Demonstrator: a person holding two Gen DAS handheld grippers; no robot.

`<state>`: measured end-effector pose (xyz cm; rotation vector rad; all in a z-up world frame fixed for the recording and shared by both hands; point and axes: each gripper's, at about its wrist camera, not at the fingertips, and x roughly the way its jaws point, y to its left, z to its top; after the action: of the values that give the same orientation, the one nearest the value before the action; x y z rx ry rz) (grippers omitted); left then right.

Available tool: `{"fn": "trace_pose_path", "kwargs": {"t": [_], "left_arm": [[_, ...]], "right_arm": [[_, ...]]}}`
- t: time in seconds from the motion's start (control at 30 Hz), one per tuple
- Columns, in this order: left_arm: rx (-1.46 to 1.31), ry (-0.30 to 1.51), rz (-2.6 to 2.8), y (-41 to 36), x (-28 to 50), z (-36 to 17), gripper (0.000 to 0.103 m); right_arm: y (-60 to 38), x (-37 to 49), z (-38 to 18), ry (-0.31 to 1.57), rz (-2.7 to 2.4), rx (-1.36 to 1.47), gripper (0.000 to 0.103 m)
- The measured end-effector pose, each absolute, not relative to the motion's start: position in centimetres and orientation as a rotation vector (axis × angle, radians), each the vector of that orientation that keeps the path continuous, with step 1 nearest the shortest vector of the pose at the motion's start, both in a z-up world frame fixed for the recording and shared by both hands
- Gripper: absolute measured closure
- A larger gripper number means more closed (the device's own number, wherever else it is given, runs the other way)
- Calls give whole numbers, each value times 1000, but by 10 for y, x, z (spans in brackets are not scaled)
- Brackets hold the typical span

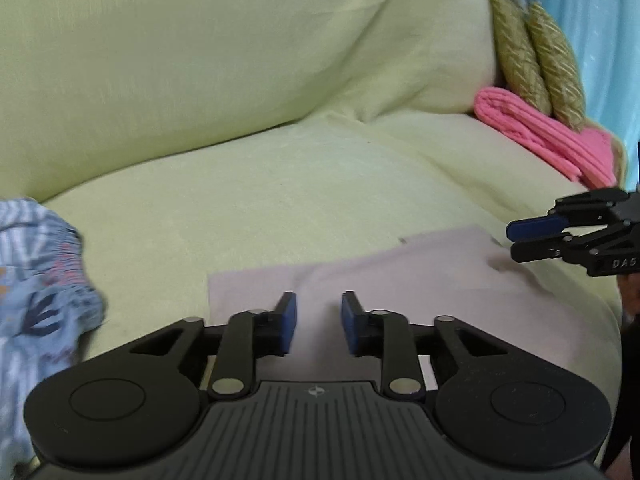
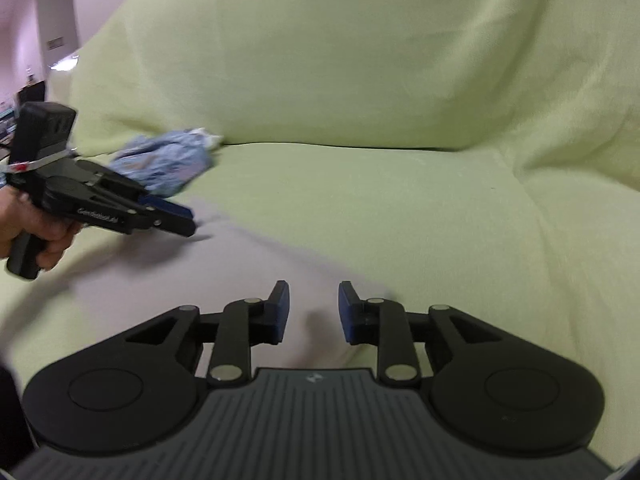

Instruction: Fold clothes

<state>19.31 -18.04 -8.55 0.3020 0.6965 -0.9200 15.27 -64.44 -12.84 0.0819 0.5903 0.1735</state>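
A pale lilac cloth [image 1: 400,280] lies flat on the green-covered sofa seat, also seen in the right wrist view as the pale cloth [image 2: 180,280]. My left gripper [image 1: 318,320] hovers over its near left part, jaws apart, with nothing between the blue pads. My right gripper [image 2: 314,312] hovers over the cloth's right part, jaws also apart and empty. Each gripper shows in the other's view: the right gripper [image 1: 512,240] at the cloth's right edge, and the left gripper [image 2: 192,222] held by a hand [image 2: 36,224].
A crumpled blue patterned garment [image 1: 40,280] lies at the seat's left, also visible as the blue garment [image 2: 168,164]. A folded pink cloth [image 1: 540,136] rests at the right under two olive cushions [image 1: 536,60]. The sofa back [image 2: 360,60] rises behind.
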Motion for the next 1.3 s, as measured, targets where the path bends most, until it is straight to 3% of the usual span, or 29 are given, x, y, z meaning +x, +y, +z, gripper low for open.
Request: {"fn": "trace_pose_path", "kwargs": {"t": [0.2,0.4,0.57,0.63,0.73,1.03,1.3], "left_arm": [[507,616,-948,-170,120,-74,62],[585,621,-964,-179,87,-76,62],[554,584,-1059,-210,75,-61,59],[563,581,-1112,-231,71,-61,59],[615,590,-1166,-259,68,-70,59],[565,663,-1128,-265,107,-69,58],[670,620,-1085,-277,186,-66,59]], "right_arm": [[-626,101,-129,634,156,34,77],[-620,73,-147,725,131,40,77],[-637,55,-142,668,93,242,77],[-653,51,-148,640,91,405,65],[-670,48,-155,609,80,545,63],[-709,84,-150,525,96,512,63],[-695,157,-143,531,190,217,65]]}}
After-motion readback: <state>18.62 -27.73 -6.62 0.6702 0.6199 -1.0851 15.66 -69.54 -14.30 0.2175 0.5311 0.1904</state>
